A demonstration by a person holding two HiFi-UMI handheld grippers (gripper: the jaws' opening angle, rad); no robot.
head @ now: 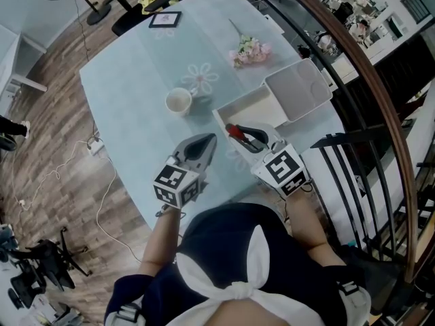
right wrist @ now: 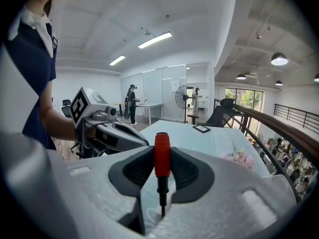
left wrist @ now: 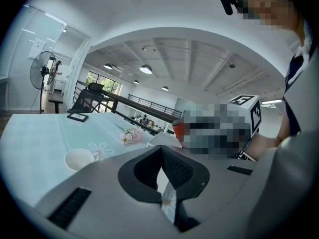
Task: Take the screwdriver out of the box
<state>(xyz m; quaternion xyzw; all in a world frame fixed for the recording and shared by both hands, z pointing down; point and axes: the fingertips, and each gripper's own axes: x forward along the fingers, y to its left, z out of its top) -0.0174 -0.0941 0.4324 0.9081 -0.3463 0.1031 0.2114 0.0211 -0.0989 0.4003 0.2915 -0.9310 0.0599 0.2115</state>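
Right tongs (right wrist: 161, 176) part-closed, clamped on red handle of screwdriver (right wrist: 162, 156), tip down, frame centre, by near edge of white box (head: 248, 104). Left tongs (left wrist: 160, 149) closed, empty, over desk (head: 129, 73).

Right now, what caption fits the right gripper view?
Right claw holds a red-handled screwdriver, table behind.
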